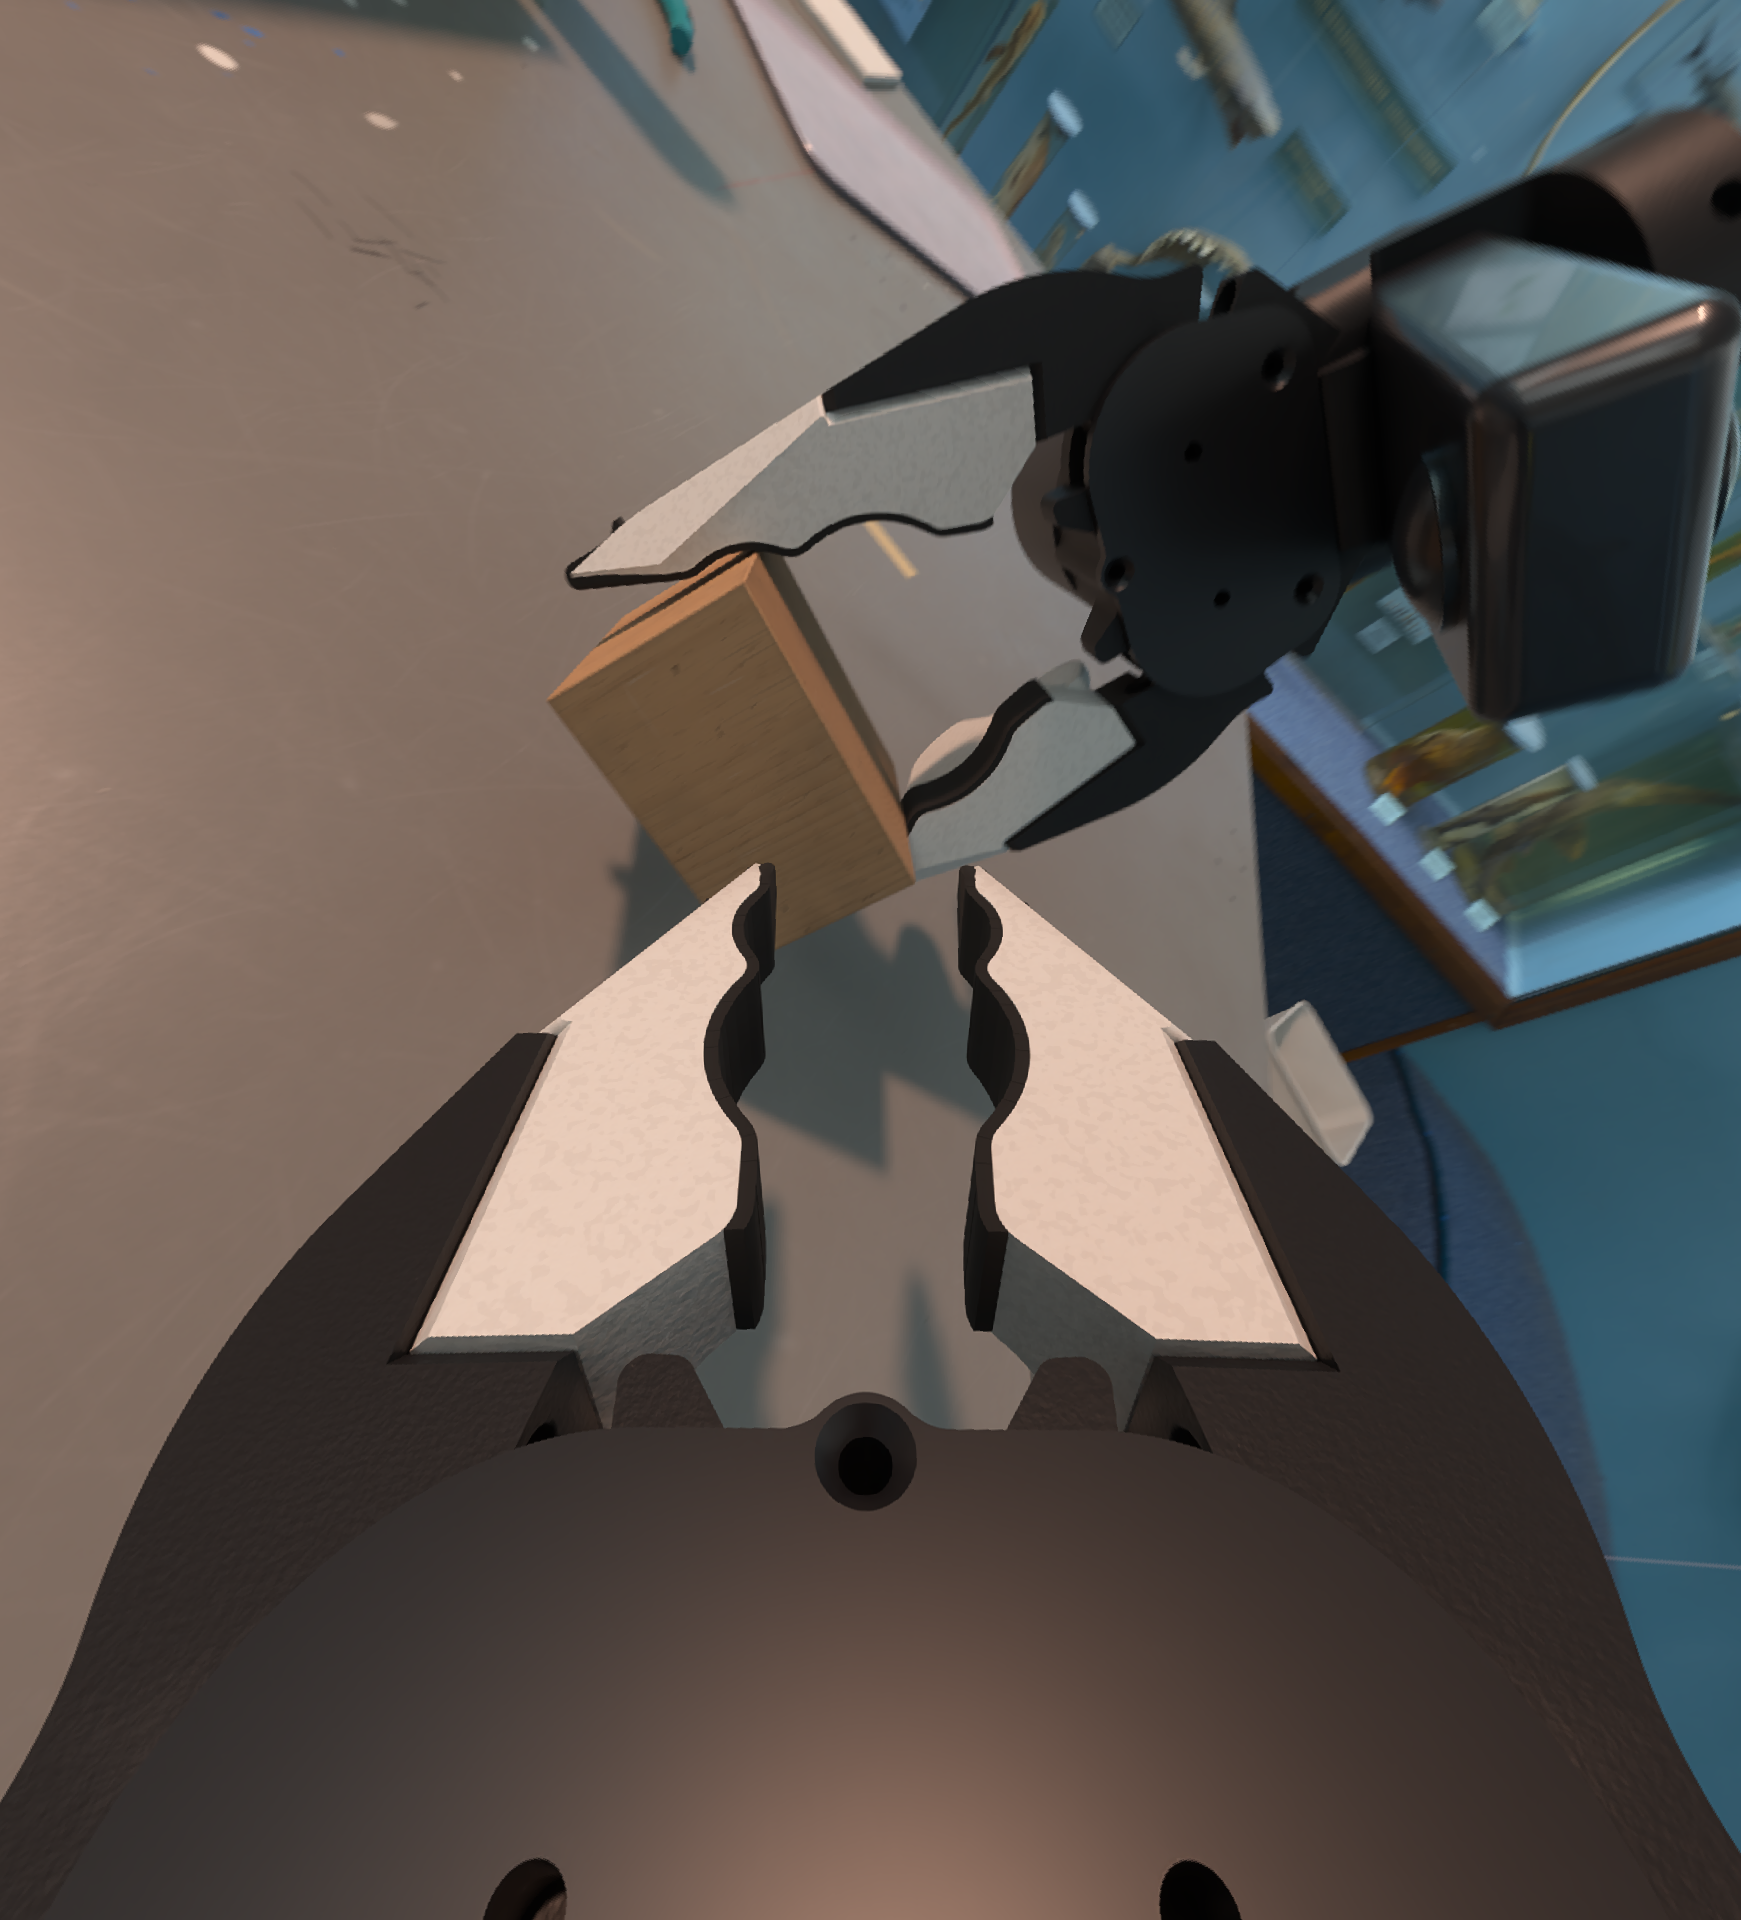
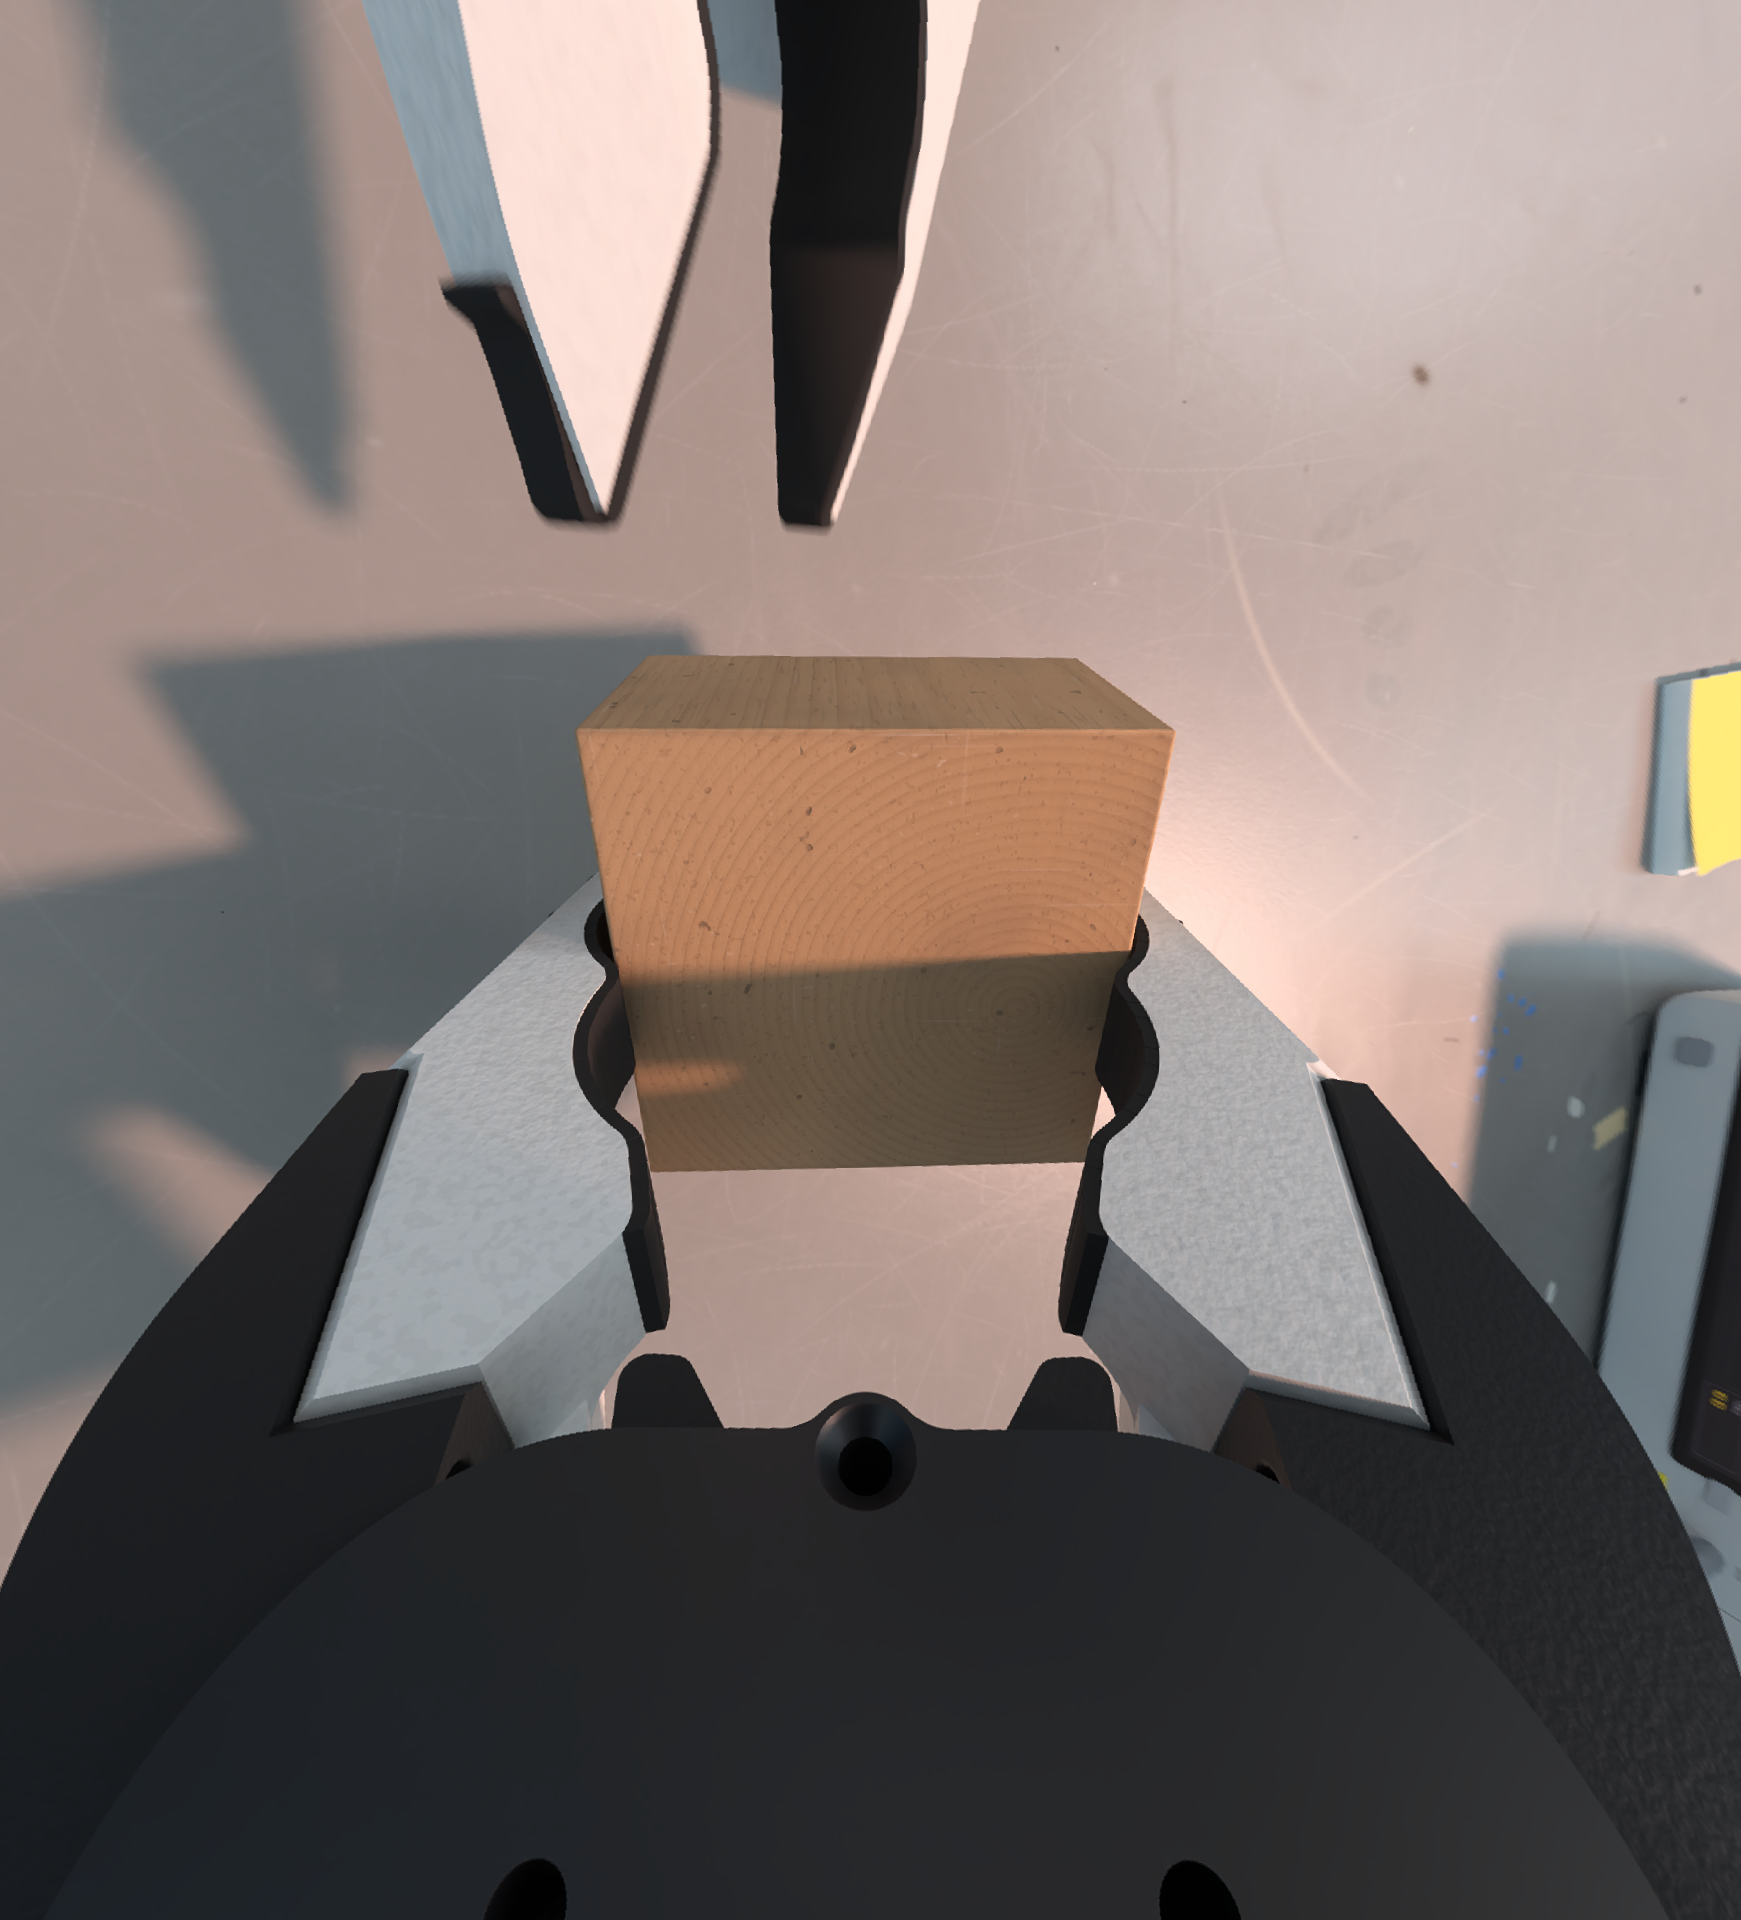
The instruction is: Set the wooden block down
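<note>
Wooden block (image 2: 871, 914) was held between the right gripper (image 2: 866, 925) fingers, above the grey tabletop (image 2: 1365, 416), its long axis pointing away toward that surface. Just beside it, the left gripper (image 1: 864, 883) was parted and empty.

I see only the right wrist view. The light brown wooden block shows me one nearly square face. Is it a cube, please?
Observer: No. The left wrist view shows the light brown wooden block as longer than it is wide, held tilted in the right hand-held gripper.
Operator: Does the other one carry anything?
Observer: No. The left hand-held gripper has open jaws with nothing between them.
Operator: Is there table under the block?
Observer: Yes. The scratched grey tabletop lies below it and carries its shadow; the table's edge is further off, behind the right hand-held gripper.
</note>
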You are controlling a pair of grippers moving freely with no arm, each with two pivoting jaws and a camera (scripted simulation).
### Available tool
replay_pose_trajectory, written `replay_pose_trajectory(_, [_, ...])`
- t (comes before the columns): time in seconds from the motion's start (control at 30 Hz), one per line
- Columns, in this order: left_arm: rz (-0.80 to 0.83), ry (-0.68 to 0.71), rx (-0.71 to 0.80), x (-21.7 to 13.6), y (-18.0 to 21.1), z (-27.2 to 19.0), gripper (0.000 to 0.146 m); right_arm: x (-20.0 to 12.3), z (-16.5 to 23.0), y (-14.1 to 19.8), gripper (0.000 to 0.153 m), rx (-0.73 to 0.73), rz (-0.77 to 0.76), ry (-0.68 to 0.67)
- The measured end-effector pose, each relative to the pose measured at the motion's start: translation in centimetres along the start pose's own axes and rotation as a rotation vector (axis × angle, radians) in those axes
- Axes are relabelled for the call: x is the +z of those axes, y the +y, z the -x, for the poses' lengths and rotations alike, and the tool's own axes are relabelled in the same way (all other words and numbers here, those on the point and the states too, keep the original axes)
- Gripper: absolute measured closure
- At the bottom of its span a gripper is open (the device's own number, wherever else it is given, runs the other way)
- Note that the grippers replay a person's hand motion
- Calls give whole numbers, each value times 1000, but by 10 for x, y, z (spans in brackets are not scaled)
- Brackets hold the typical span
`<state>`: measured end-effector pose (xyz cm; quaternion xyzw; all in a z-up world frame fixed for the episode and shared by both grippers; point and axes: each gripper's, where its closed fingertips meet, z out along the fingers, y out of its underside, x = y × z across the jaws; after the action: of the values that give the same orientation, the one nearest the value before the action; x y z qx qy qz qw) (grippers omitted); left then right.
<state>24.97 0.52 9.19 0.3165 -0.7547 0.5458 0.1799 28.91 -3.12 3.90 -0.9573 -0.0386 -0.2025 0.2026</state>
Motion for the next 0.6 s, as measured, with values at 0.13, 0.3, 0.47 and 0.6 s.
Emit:
replay_pose_trajectory(0.13, [66, -120, 70, -20, 10, 18, 111, 10, 6, 3, 61, 10, -5, -52])
replay_pose_trajectory(0.3, [127, -214, 103, -42, 21, 35, 109, 14, 11, 0, 62, 41, -36, -145])
replay_pose_trajectory(0.47, [182, -228, 121, -47, 33, 38, 108, 16, 12, 0, 62, 41, -28, -190])
replay_pose_trajectory(0.6, [274, -334, 214, -71, 40, 50, 107, 16, 11, 1, 62, 66, -40, -207])
